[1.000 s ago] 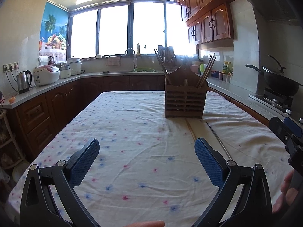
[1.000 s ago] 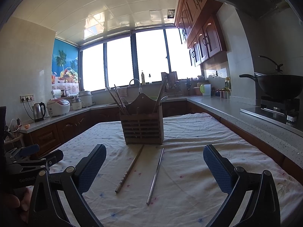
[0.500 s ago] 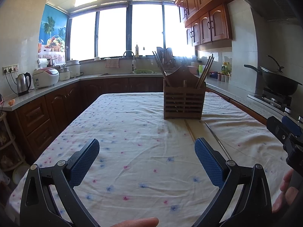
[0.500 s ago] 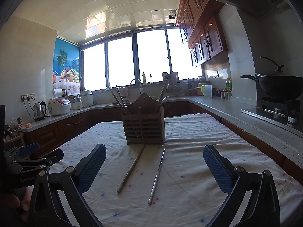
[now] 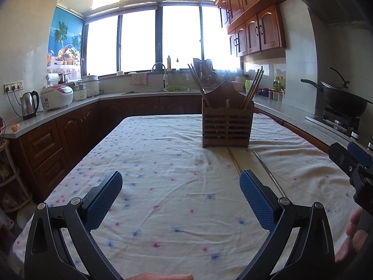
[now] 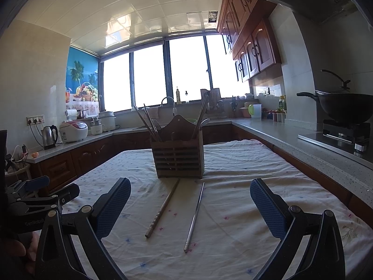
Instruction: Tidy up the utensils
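Observation:
A slatted wooden utensil holder (image 6: 178, 157) stands upright mid-table with chopsticks leaning out of it; the left wrist view has the holder (image 5: 227, 126) ahead and to the right. Two loose chopsticks lie on the cloth in front of it: a wooden chopstick (image 6: 163, 207) and a metal chopstick (image 6: 194, 217). My right gripper (image 6: 190, 206) is open above the cloth, with both chopsticks lying between its blue pads. My left gripper (image 5: 180, 199) is open over bare cloth, left of the wooden chopstick (image 5: 234, 162) and the metal chopstick (image 5: 268, 172).
The table carries a white flowered cloth (image 5: 163, 163). Brown cabinets and a grey counter ring it, with a kettle (image 5: 29, 105) and rice cooker (image 5: 56, 96) at left, a wok (image 6: 345, 106) on a stove at right, and a sink under the window.
Both cameras have tilted or dropped slightly, so the holder and chopsticks sit a little lower in view. Both grippers stay open and hold nothing.

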The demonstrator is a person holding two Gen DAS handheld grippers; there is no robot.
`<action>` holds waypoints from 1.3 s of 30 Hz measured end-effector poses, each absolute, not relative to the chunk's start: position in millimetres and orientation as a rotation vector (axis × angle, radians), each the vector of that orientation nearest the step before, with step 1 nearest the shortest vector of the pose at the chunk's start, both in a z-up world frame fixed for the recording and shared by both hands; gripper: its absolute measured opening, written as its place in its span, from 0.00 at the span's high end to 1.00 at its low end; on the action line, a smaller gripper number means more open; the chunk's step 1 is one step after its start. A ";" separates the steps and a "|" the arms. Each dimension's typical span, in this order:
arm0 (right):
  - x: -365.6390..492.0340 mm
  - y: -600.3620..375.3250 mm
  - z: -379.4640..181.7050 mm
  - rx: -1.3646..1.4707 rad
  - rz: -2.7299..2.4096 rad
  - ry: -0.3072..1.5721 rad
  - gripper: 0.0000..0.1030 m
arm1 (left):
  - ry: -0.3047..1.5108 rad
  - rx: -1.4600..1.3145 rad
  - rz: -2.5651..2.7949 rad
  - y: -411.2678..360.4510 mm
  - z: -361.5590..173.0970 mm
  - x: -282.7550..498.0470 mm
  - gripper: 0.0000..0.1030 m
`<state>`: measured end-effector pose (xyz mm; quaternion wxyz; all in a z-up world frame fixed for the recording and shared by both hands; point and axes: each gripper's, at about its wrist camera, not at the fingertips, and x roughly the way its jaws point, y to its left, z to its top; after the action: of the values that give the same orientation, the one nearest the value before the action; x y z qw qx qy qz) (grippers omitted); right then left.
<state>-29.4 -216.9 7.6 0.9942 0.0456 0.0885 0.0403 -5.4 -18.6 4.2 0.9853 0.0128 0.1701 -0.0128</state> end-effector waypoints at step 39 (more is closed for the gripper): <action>-26.1 -215.3 12.3 0.098 0.105 0.186 0.00 | 0.357 0.039 -0.040 -22.2 0.5 -0.9 0.00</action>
<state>-26.1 -215.3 12.3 0.9931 0.0488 0.0928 0.0522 -0.9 -22.2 0.5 0.9837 0.0193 0.1775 -0.0201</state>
